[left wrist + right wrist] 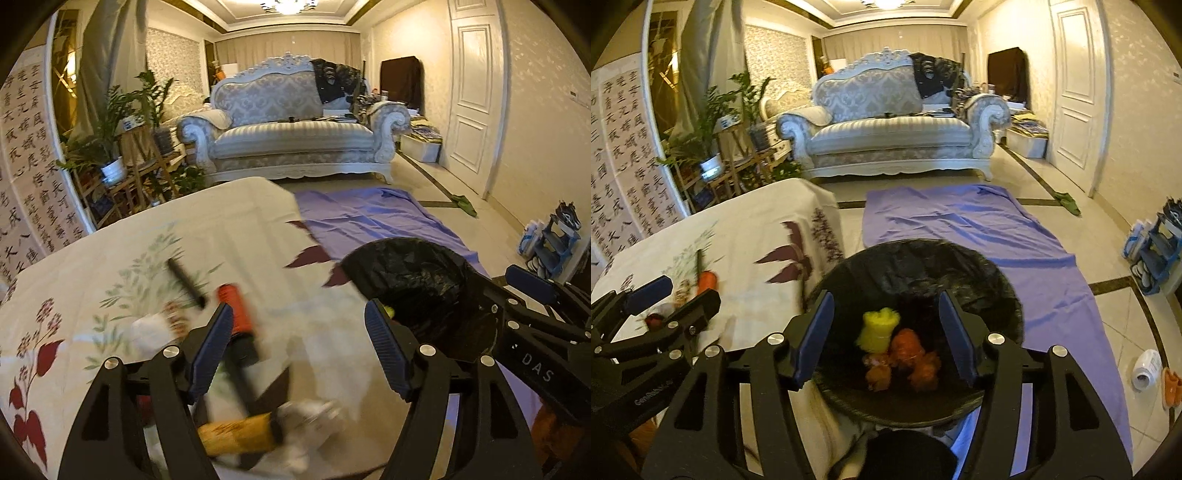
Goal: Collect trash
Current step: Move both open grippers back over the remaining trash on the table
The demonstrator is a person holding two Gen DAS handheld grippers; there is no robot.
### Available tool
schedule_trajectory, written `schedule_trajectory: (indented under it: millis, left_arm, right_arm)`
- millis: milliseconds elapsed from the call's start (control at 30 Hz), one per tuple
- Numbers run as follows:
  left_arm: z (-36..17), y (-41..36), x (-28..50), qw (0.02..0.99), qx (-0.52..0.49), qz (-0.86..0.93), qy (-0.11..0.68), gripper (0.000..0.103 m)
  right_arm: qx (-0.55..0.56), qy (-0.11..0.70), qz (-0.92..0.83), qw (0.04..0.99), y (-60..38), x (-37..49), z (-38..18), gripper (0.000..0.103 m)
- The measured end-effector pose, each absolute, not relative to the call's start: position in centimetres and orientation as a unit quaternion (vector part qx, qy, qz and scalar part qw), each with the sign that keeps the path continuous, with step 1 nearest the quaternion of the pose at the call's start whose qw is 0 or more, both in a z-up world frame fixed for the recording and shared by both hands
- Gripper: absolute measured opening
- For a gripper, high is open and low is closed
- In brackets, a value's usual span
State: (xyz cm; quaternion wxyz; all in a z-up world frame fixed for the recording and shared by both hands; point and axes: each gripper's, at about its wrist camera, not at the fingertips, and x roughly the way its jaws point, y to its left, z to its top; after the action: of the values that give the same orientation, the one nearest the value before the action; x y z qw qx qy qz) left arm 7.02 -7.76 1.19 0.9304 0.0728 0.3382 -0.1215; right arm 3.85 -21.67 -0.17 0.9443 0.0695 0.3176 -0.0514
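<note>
A round bin lined with a black bag [916, 273] stands beside the table; it holds a yellow item [879, 328] and orange pieces [912, 354]. My right gripper [886, 339] is open and empty, right above the bin. My left gripper [299, 350] is open over the table, above blurred trash: an orange-and-black tube [236, 314], a yellow roll [240, 432], white crumpled paper [314, 417] and a black stick [186, 278]. The bin also shows in the left wrist view [413, 280], with the right gripper [532, 291] beyond it.
The table carries a floral cloth [110, 266]. A purple sheet [960, 221] lies on the floor toward a white sofa [886, 122]. Potted plants [110, 147] stand left. A white door [472, 92] and a blue rack [1156, 251] are right.
</note>
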Motion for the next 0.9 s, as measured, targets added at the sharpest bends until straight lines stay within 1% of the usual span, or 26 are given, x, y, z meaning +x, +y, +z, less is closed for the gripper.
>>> schedule_trajectory:
  millis: [400,567,900]
  left_arm:
    - [1.0,-0.7,4.4,0.934,0.052,-0.065,0.348,0.071]
    - [0.4,0.0,3.2,0.931,0.050,-0.069,0.354,0.071]
    - [-0.8,-1.0,0.3,0.929,0.048,-0.081,0.357,0.071]
  right_arm:
    - [0.045,0.321,-0.004,0.946,-16.0,2.2,0.0,0.058]
    - [0.041,0.323,0.001,0.946,-15.0,1.1,-0.3,0.058]
    - [0.046,0.311,-0.010,0.949,-15.6,-1.6,0.1,0.058]
